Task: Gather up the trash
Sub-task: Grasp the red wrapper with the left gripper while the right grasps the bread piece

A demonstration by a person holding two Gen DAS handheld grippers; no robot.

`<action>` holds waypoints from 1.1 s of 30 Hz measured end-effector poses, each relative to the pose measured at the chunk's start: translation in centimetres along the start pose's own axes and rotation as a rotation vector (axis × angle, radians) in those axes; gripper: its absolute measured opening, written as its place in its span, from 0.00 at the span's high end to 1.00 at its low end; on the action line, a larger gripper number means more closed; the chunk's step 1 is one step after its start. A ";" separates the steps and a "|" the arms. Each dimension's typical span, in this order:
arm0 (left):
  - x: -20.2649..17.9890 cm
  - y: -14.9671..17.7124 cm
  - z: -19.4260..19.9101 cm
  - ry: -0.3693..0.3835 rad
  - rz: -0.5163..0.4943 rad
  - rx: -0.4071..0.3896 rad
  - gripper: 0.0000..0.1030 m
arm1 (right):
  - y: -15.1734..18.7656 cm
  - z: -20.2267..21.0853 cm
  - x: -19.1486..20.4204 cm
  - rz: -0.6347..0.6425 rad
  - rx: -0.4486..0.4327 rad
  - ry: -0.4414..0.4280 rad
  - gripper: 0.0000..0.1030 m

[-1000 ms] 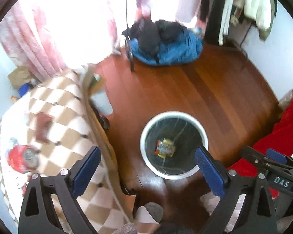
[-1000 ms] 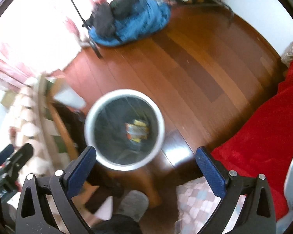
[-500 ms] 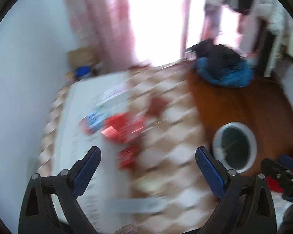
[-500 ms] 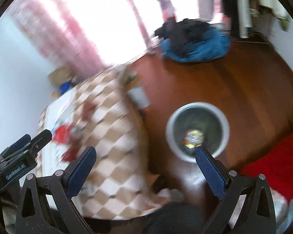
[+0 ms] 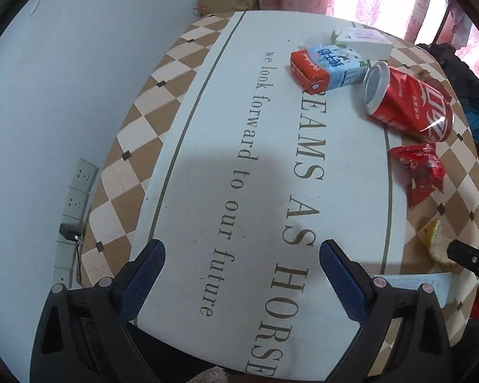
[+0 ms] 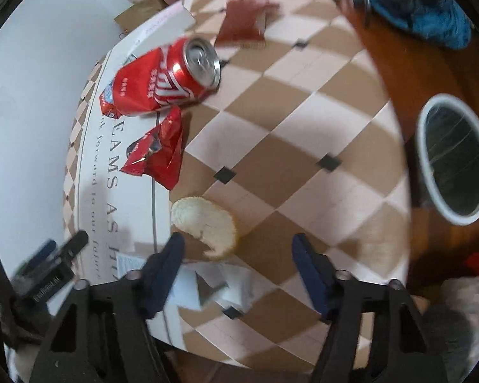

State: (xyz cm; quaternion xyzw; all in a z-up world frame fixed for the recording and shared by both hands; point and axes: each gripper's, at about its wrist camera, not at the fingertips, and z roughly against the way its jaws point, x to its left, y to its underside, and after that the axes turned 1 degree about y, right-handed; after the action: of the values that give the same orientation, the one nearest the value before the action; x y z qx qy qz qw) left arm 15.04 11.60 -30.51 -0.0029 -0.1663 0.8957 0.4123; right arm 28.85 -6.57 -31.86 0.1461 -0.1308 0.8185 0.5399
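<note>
Trash lies on a checked tablecloth (image 5: 137,134): a dented red cola can (image 5: 405,102) (image 6: 166,79), a red snack wrapper (image 5: 421,172) (image 6: 159,153), a red and blue drink carton (image 5: 325,67), a white box (image 5: 364,41) and a pale fruit peel (image 6: 207,223) (image 5: 437,242). My left gripper (image 5: 239,261) is open and empty above the cloth's lettered middle. My right gripper (image 6: 239,252) is open and empty, with the peel just ahead of its left finger. The white-rimmed bin (image 6: 453,159) stands on the floor to the right.
A paper slip (image 6: 188,284) lies under the right gripper. A brown wrapper (image 6: 246,22) sits at the table's far edge. A blue and black bundle (image 6: 424,9) lies on the wooden floor. A white wall with sockets (image 5: 76,191) is on the left.
Both grippers have swung from over the bin to above the table. The trash on the cloth is now close in front of them. Both stay open.
</note>
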 end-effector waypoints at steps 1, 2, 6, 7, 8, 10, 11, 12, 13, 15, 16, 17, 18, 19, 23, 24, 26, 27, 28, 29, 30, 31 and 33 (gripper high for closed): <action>0.0 0.2 0.2 0.004 -0.003 0.001 0.04 | -0.2 -0.5 0.0 -0.010 0.004 -0.008 0.56; -0.3 0.2 0.1 0.014 -0.009 0.001 0.04 | -0.3 -0.8 -0.1 -0.015 0.001 -0.003 0.59; -2.2 -0.7 1.3 0.055 -0.047 -0.014 0.04 | -0.5 -0.5 0.0 -0.008 -0.052 0.008 0.92; -3.0 -1.0 1.8 0.082 -0.059 -0.026 0.04 | -0.7 -0.1 -0.1 -0.003 -0.071 0.025 0.92; -3.5 -1.3 2.1 0.107 -0.067 -0.030 0.04 | -0.8 0.5 -0.3 -0.003 -0.089 0.038 0.92; -5.0 -2.0 2.4 0.183 -0.086 -0.019 0.04 | -1.4 1.8 -1.4 -0.021 -0.125 0.054 0.92; -6.2 -2.5 2.5 0.229 -0.096 -0.011 0.05 | -1.6 2.3 -1.9 -0.025 -0.138 0.071 0.92; -7.2 -2.8 2.6 0.255 -0.108 -0.011 0.05 | -2.0 2.8 -2.4 -0.028 -0.152 0.095 0.92; -8.3 -3.1 2.6 0.280 -0.127 -0.015 0.05 | -2.3 3.1 -2.9 -0.032 -0.158 0.111 0.92; -10.2 -3.7 2.4 0.287 -0.157 -0.022 0.05 | -2.9 3.3 -3.8 -0.044 -0.158 0.133 0.92; -11.3 -4.0 2.1 0.292 -0.173 -0.021 0.10 | -3.1 3.3 -4.2 -0.049 -0.157 0.137 0.92; -11.9 -4.3 1.8 0.294 -0.183 -0.019 0.21 | -3.3 3.2 -4.6 -0.057 -0.153 0.142 0.92; -12.6 -4.6 1.5 0.293 -0.199 -0.016 0.28 | -3.5 3.1 -4.9 -0.064 -0.152 0.145 0.92; -13.2 -4.8 1.2 0.281 -0.215 -0.012 0.40 | -3.6 3.2 -5.3 -0.073 -0.151 0.145 0.92; -14.7 -5.6 0.3 0.246 -0.249 -0.019 0.72 | -4.1 3.0 -6.0 -0.093 -0.156 0.148 0.92; -14.8 -5.7 0.3 0.250 -0.249 -0.021 0.76 | -4.3 2.9 -6.0 -0.091 -0.160 0.155 0.92; -14.5 -5.8 0.4 0.262 -0.239 -0.028 0.86 | -4.6 3.1 -5.9 -0.091 -0.180 0.176 0.92; -14.3 -5.6 0.5 0.260 -0.233 -0.032 0.86 | -4.6 3.2 -5.8 -0.089 -0.195 0.186 0.92; -14.1 -5.5 0.6 0.261 -0.228 -0.037 0.88 | -4.6 3.5 -5.5 -0.081 -0.212 0.203 0.92; -13.8 -5.3 0.8 0.259 -0.225 -0.043 0.90 | -4.6 3.6 -5.3 -0.072 -0.222 0.211 0.92; -13.5 -5.1 1.1 0.243 -0.226 -0.053 0.91 | -4.5 3.8 -5.0 -0.055 -0.232 0.225 0.92; -13.3 -4.9 1.3 0.233 -0.226 -0.062 0.92 | -4.4 3.8 -4.6 -0.033 -0.241 0.241 0.92; -12.5 -4.6 1.7 0.221 -0.217 -0.075 0.94 | -4.2 3.9 -3.9 0.004 -0.256 0.271 0.92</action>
State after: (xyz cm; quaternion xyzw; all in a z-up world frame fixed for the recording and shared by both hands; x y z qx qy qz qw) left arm 26.44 4.61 -29.22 -0.0987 -0.1526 0.8334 0.5220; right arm 34.53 -9.73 -29.49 -0.0355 -0.1601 0.8084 0.5653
